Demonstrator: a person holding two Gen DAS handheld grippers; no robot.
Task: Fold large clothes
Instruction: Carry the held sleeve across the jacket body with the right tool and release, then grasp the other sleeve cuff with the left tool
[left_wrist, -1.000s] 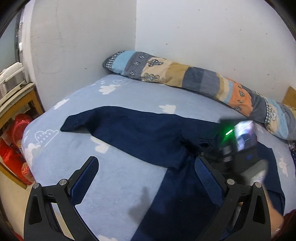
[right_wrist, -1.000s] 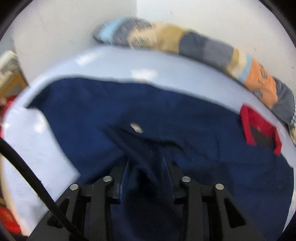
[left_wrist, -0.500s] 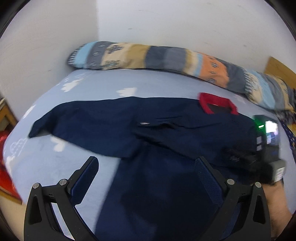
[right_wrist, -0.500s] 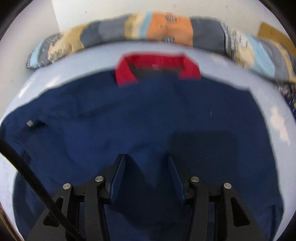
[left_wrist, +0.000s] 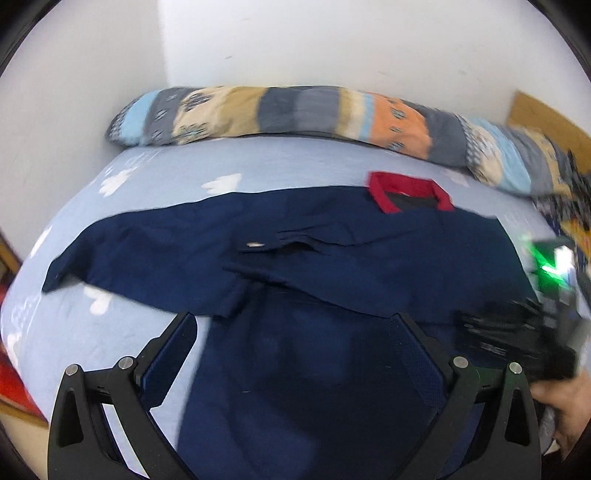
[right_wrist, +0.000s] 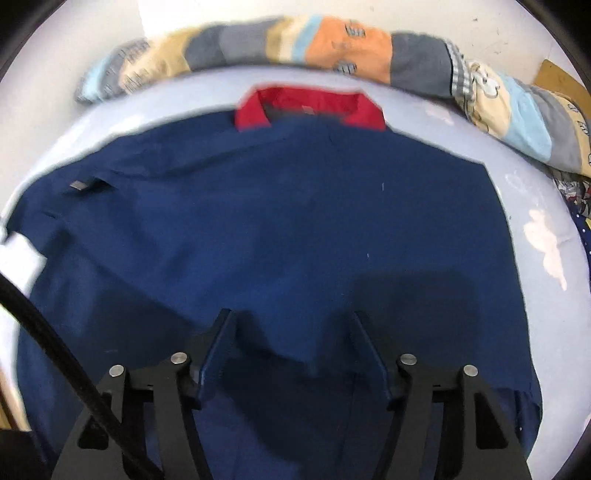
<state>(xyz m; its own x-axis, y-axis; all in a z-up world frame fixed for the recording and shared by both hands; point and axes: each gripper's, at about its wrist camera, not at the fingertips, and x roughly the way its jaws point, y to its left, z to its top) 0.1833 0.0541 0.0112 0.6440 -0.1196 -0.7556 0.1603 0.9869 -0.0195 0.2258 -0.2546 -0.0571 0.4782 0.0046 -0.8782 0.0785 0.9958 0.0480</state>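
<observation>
Right tool (right_wrist: 291, 332) just opening, empty, over navy shirt (right_wrist: 277, 221); left tool (left_wrist: 295, 343) spread above it.

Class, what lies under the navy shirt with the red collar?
The navy shirt lies flat on a light-blue cloud-print bedsheet, seen around its edges. Whatever lies beneath its middle is covered.

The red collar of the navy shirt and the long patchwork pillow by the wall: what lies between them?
Only a bare strip of light blue bedsheet separates the red collar from the patchwork pillow; both wrist views show it.
</observation>
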